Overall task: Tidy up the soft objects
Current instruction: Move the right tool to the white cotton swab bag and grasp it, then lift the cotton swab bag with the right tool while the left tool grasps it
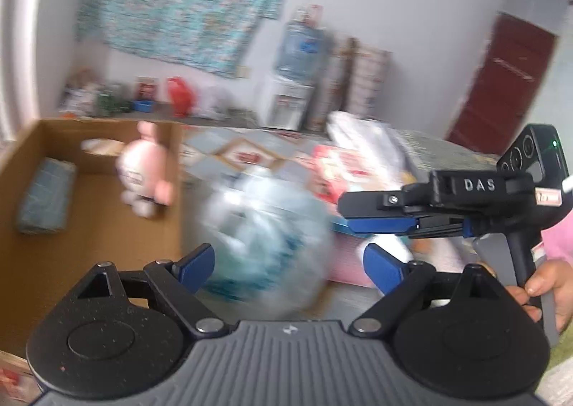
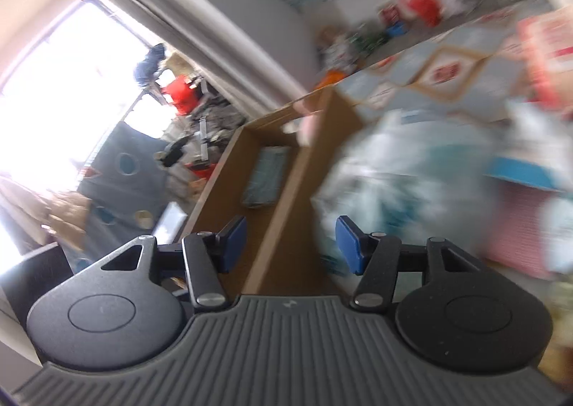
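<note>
From my left gripper's camera, a cardboard box (image 1: 89, 219) sits at far left, holding a folded grey-blue cloth (image 1: 46, 198) and a pink plush toy (image 1: 147, 173) leaning at its right wall. Just right of the box, a blurred bundle of pale blue and white soft stuff (image 1: 265, 237) lies in front of my left gripper (image 1: 290, 266), whose fingers stand wide apart, empty. Farther right, my right gripper (image 1: 379, 216) shows side-on in a hand (image 1: 544, 291); its own camera shows its fingers apart, gripping nothing.
</note>
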### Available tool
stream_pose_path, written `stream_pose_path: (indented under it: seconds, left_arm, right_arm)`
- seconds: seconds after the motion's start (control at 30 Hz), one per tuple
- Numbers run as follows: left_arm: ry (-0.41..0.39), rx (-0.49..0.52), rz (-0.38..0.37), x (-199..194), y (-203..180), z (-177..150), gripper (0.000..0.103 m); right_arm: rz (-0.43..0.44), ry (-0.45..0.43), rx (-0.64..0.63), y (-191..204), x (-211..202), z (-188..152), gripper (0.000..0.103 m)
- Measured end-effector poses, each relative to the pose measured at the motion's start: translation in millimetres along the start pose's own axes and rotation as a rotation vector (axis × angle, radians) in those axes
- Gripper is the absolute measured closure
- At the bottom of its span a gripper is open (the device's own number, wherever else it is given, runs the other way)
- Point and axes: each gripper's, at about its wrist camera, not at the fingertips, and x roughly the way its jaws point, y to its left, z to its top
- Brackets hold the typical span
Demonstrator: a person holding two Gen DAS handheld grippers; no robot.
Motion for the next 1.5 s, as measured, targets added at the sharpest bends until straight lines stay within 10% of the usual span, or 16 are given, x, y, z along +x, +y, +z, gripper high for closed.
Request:
stream_pose_path:
  seconds: [0.2,0.43,0.83,0.97,1.27,1.5]
  left_arm:
    - [-0.041,-0.020,-0.073,40,-25,-17,0.012]
    - [-0.033,0.073,0.011,80,-53,-34,0.022]
    - [0.018,0.118,-0.001,93,-25,-58,0.025]
    - [0.016,0.110,-0.009,91,-20,-59,0.025]
    - [-0.042,0.092,-0.047,70,-15,-64,0.024]
    - [-0.057,0.050,-0.095,49,-8,-67,0.024]
  right_arm:
    - [-0.243,-0.138,-0.182,-27,-75,-36,0.047]
    - [-0.475,-0.159,-0.426,-36,-50,-40,0.048]
    - [-0.754,0.122,-0.728,-68,64,12,0.050]
    - [-0.842,0.160,-0.800,-71,80,17,0.072]
    - [-0.774,-0.047,-0.715,-43,43,38,0.084]
    - [-0.539,-0.208,-0.440,-33,-18,51,0.084]
